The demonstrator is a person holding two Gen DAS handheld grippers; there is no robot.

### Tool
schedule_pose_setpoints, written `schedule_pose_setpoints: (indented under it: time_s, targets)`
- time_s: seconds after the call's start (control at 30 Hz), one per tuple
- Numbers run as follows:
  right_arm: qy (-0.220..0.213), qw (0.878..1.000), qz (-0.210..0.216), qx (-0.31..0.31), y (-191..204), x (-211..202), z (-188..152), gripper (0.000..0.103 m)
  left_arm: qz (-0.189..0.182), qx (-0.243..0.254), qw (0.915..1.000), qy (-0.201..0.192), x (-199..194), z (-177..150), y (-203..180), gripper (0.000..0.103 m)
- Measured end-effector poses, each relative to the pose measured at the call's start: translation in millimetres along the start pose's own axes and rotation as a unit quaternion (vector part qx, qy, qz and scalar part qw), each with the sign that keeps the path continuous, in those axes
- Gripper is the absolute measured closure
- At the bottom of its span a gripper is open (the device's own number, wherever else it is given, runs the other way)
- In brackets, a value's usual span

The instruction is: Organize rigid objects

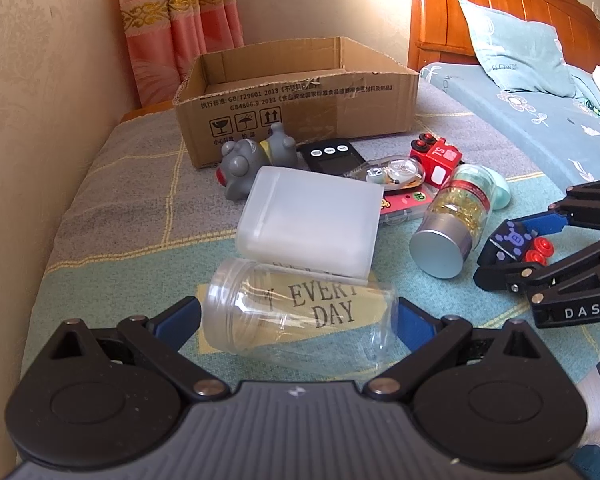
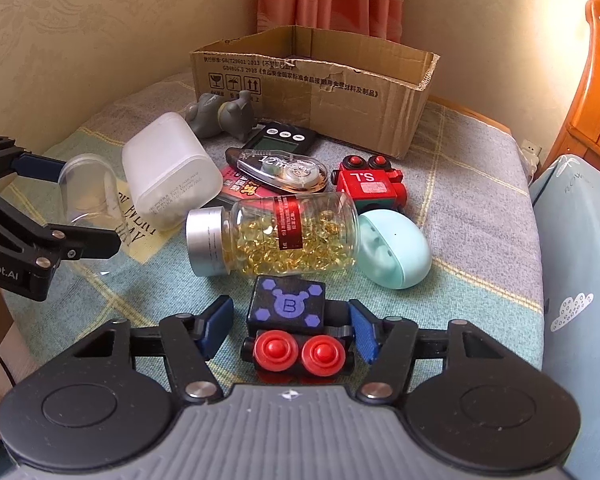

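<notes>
A clear plastic jar (image 1: 296, 316) lies on its side on the blanket between the fingers of my left gripper (image 1: 298, 320), which is open around it; the jar also shows in the right wrist view (image 2: 90, 188). My right gripper (image 2: 290, 330) is open around a black toy train block with a purple "B" and red wheels (image 2: 288, 308), also seen in the left wrist view (image 1: 514, 240). An open cardboard box (image 1: 292, 100) stands at the back, empty as far as I see.
Between the grippers and the box lie a frosted white container (image 1: 312, 220), a capsule bottle with a silver cap (image 2: 276, 236), a mint egg-shaped case (image 2: 392, 254), a red toy train (image 2: 370, 186), a correction tape (image 2: 284, 170), a black timer (image 2: 280, 140) and a grey toy (image 1: 248, 160).
</notes>
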State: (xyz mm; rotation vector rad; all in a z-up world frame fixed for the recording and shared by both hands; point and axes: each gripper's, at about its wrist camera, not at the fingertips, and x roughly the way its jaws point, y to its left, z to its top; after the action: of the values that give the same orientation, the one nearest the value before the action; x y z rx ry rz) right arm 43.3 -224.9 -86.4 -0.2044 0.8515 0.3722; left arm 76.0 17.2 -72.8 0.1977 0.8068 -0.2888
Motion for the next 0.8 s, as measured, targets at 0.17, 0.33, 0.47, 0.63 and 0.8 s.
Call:
schedule_pose_setpoints:
  time_s: [0.17,0.33,0.47,0.63,0.8]
  targets:
    - [-0.004,1.0,-0.004,0.012,-3,-2,1,0.041,0.0,0.003,1.0,-0.001,0,1,-1,0.004]
    - [0.002,1.0,-0.011,0.013,-2,-1,4,0.047,0.0,0.004,1.0,0.0,0,2,-2,0.006]
    - [0.004,1.0,-0.011,0.013,-2,-2,4,0.047,-0.003,0.001,1.0,0.002,0,4,-1,0.009]
    - [0.005,1.0,-0.006,0.013,-3,-6,5,0.047,-0.006,0.014,0.9999,0.005,-3,5,-2,0.011]
    - [0.003,1.0,-0.004,0.013,-5,-13,5,0.047,-0.012,0.017,0.9998,0.005,-10,7,-1,0.012]
